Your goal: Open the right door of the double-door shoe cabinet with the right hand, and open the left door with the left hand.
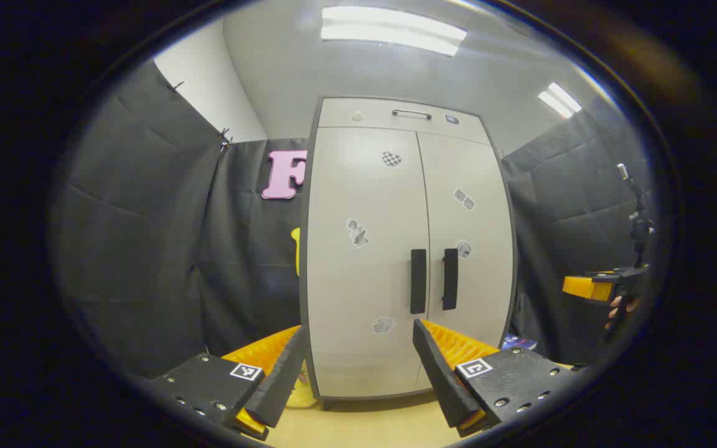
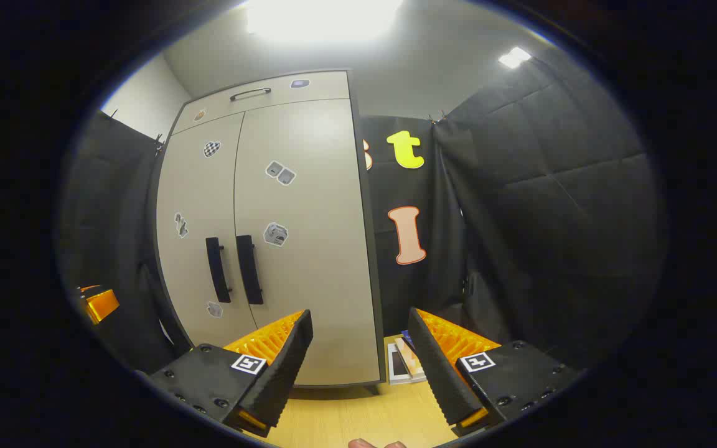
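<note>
- Standing shut, the shoe cabinet [image 1: 408, 249] faces both tools across open wooden floor [image 1: 365, 423]; left door [image 1: 365, 261] and right door [image 1: 470, 249] meet at two dark handles [image 1: 418, 281].
- Left tool [image 1: 358, 367] is spread and holds nothing, aimed at the left door, apart from it.
- Right tool [image 2: 358, 367] is spread too, pointing past the cabinet's right edge.
- Books [image 2: 405, 364] lie on the floor beside the cabinet.

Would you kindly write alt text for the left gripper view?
A pale double-door cabinet stands closed ahead, two dark vertical handles side by side at its centre seam. The left gripper is open in the foreground, short of the doors; the right gripper is at the right edge.
</note>
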The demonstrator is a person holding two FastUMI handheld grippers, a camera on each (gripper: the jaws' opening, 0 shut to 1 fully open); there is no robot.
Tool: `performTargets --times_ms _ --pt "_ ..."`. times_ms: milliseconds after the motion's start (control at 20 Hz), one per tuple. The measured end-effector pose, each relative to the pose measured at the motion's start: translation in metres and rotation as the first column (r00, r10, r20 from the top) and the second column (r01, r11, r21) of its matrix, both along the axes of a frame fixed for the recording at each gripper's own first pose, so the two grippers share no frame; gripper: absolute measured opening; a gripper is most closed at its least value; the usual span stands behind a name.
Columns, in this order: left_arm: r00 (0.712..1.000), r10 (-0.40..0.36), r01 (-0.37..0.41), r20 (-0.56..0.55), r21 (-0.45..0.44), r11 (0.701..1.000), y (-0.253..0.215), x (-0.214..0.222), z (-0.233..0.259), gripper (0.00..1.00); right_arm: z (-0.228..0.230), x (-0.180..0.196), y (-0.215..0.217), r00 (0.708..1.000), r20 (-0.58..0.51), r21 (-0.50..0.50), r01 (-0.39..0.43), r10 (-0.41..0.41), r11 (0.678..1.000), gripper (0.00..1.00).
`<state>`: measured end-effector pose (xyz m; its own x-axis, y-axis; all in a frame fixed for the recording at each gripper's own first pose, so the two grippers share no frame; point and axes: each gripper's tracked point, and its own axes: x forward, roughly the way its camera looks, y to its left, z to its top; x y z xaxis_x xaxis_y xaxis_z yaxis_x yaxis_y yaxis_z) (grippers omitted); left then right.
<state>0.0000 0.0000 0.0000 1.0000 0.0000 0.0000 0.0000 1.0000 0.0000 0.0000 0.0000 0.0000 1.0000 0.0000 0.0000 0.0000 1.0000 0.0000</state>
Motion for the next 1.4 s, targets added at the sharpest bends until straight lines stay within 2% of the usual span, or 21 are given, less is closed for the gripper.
performTargets --times_ms 200,250,300,550,600,650,700,750,800,850,900,950,1000,1150,1200,1250,1300,1350,1400 --pt "1.000 0.023 -0.023 -0.017 -0.002 1.000 0.004 0.006 -0.004 0.98 0.000 0.006 0.005 1.000 -0.007 -0.007 -0.013 0.013 1.000 0.97" --pt "1.000 0.026 -0.026 -0.017 -0.003 1.000 0.006 0.006 -0.003 0.99 0.000 0.008 0.007 1.000 -0.009 -0.009 -0.017 0.017 1.000 0.92" --pt "0.999 0.030 -0.030 -0.018 -0.001 1.000 0.007 0.007 -0.003 0.99 0.001 0.009 0.008 1.000 -0.011 -0.010 -0.021 0.021 1.000 0.97" --pt "0.999 0.034 -0.035 -0.026 -0.014 0.999 0.014 0.007 -0.004 0.98 0.004 0.014 0.022 0.999 -0.012 -0.005 -0.049 0.049 0.999 0.97" --pt "0.999 0.036 -0.037 -0.029 -0.022 0.999 0.016 0.007 -0.006 0.97 0.004 0.015 0.026 0.998 -0.017 -0.004 -0.058 0.058 0.998 0.92" --pt "0.999 0.040 -0.041 -0.033 -0.025 0.999 0.018 0.006 -0.008 0.97 0.004 0.016 0.030 0.998 -0.021 -0.003 -0.065 0.065 0.998 0.97" --pt "0.998 0.046 -0.047 -0.037 -0.027 0.999 0.020 0.004 -0.010 0.99 0.004 0.018 0.034 0.997 -0.025 -0.001 -0.074 0.074 0.997 0.97" --pt "0.998 0.051 -0.053 -0.041 -0.030 0.998 0.023 0.002 -0.012 0.99 0.004 0.019 0.039 0.996 -0.028 -0.001 -0.083 0.083 0.997 0.92" --pt "0.997 0.056 -0.057 -0.047 -0.032 0.998 0.025 0.001 -0.015 0.99 0.005 0.021 0.042 0.996 -0.029 -0.003 -0.090 0.090 0.996 0.92" --pt "0.997 0.059 -0.061 -0.053 -0.035 0.997 0.027 -0.001 -0.018 0.99 0.006 0.021 0.046 0.995 -0.030 -0.005 -0.097 0.096 0.995 0.97" --pt "0.996 0.062 -0.065 -0.062 -0.039 0.997 0.029 -0.004 -0.023 0.98 0.007 0.023 0.050 0.994 -0.032 -0.007 -0.104 0.103 0.995 0.92" --pt "0.995 0.064 -0.067 -0.072 -0.043 0.997 0.030 -0.007 -0.027 0.99 0.008 0.024 0.055 0.993 -0.035 -0.008 -0.113 0.113 0.994 0.92" --pt "0.994 0.066 -0.070 -0.083 -0.047 0.996 0.032 -0.010 -0.032 0.99 0.011 0.026 0.059 0.992 -0.039 -0.009 -0.122 0.122 0.992 0.97" --pt "0.993 0.066 -0.072 -0.099 -0.061 0.996 0.033 -0.016 -0.041 0.97 0.019 0.031 0.072 0.988 -0.047 -0.022 -0.149 0.147 0.989 0.97" --pt "0.992 0.067 -0.073 -0.103 -0.059 0.996 0.034 -0.019 -0.044 0.99 0.023 0.034 0.077 0.986 -0.049 -0.035 -0.159 0.158 0.987 0.92" --pt "0.992 0.068 -0.074 -0.103 -0.054 0.996 0.034 -0.020 -0.046 0.99 0.027 0.035 0.082 0.984 -0.045 -0.044 -0.172 0.170 0.984 0.97" --pt "0.992 0.070 -0.076 -0.105 -0.047 0.996 0.035 -0.023 -0.048 0.97 0.034 0.038 0.089 0.982 -0.033 -0.052 -0.188 0.186 0.981 0.97" --pt "0.992 0.073 -0.077 -0.108 -0.040 0.996 0.037 -0.025 -0.050 0.97 0.041 0.041 0.094 0.981 -0.019 -0.056 -0.196 0.195 0.979 0.92" --pt "0.991 0.074 -0.078 -0.110 -0.034 0.996 0.037 -0.027 -0.052 0.99 0.047 0.045 0.100 0.979 -0.007 -0.057 -0.206 0.206 0.977 0.92"
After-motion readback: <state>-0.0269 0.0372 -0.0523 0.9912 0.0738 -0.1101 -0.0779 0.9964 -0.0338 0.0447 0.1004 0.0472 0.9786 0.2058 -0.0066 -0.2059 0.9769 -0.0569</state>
